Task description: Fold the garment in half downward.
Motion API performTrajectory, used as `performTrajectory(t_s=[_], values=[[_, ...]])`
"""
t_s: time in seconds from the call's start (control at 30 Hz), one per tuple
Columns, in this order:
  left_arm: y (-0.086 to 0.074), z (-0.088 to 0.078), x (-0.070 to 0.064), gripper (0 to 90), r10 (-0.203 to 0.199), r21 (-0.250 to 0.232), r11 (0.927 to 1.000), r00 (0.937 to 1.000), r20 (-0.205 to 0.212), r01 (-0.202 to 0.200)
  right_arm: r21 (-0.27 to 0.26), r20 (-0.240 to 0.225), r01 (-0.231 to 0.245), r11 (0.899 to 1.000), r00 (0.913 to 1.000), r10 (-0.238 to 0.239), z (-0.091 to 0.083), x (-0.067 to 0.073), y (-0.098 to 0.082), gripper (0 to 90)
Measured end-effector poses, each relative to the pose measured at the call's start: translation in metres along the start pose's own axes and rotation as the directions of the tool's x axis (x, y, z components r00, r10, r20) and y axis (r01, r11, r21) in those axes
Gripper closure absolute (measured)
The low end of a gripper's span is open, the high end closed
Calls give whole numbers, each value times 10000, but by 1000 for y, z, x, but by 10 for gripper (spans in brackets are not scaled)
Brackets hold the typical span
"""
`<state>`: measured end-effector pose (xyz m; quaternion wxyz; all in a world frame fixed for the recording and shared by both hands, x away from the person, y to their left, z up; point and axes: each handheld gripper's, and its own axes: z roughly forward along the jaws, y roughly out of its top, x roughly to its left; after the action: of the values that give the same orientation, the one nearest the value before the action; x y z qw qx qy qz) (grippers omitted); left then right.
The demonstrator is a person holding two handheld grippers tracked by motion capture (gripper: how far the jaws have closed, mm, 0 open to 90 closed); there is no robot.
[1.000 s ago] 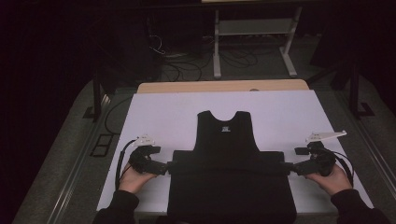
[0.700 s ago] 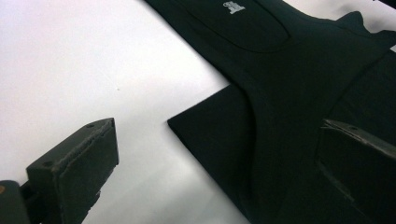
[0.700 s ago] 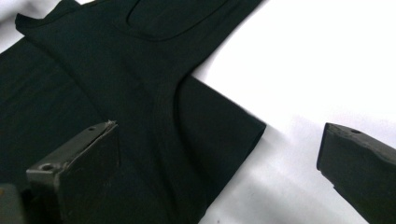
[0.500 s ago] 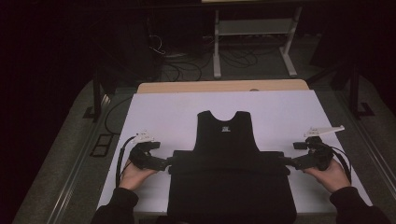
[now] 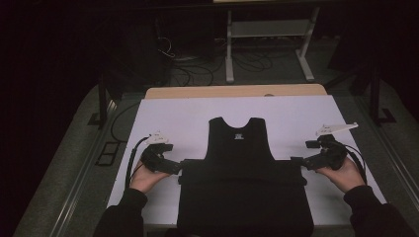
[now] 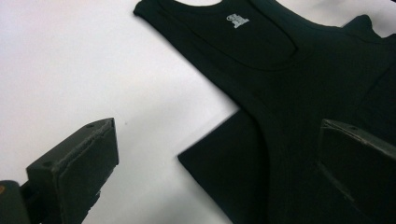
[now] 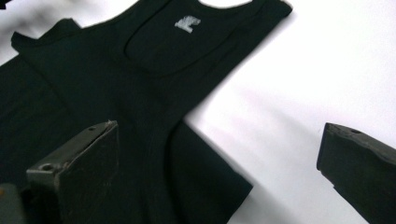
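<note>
- The left gripper (image 5: 174, 168) sits at about 8 o'clock on the table, held low in the person's left hand (image 5: 143, 178), its tip at the left edge of the black tank top (image 5: 242, 182).
- The right gripper (image 5: 299, 162) mirrors it at about 4 o'clock, held in the right hand (image 5: 341, 174) at the garment's right edge.
- Both forearms come in from 6 o'clock in dark sleeves.
- The gripper views show what the high view cannot: each pair of jaws is spread wide, with nothing between them (one jaw over cloth, the other over bare table).
- They also show a small pale print (image 6: 236, 21) below the neckline, which points to 12 o'clock.
- The tank top lies flat at the centre of the white table (image 5: 188, 118); its lower part reaches 6 o'clock.
- Beyond 12 o'clock the room is dark, with a metal stand (image 5: 267, 44) and loose cables (image 5: 192, 61) on the floor.
</note>
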<state>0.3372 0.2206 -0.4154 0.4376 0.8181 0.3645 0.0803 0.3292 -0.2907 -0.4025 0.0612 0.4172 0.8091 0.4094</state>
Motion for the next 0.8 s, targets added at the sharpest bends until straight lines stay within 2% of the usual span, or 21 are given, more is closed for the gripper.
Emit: performTrajectory(t_s=[0.17, 0.27, 0.5, 0.8], values=[[7, 0, 3, 0, -78, -59, 10000, 10000, -6, 78, -92, -53, 47, 9999, 10000, -48, 1, -2, 9, 0], [14, 0, 4, 0, 34, -41, 10000, 10000, -33, -34, -190, -70, 25, 9998, 10000, -26, 2, -3, 14, 0], [27, 0, 8, 0, 85, -157, 9998, 9997, 230, -81, -255, -131, -60, 9997, 9999, 57, 2, -8, 26, 0], [38, 7, 11, 0, 235, 29, 9997, 9995, 220, -235, -290, -75, 13, 9996, 10000, -15, 2, -12, 40, 0]])
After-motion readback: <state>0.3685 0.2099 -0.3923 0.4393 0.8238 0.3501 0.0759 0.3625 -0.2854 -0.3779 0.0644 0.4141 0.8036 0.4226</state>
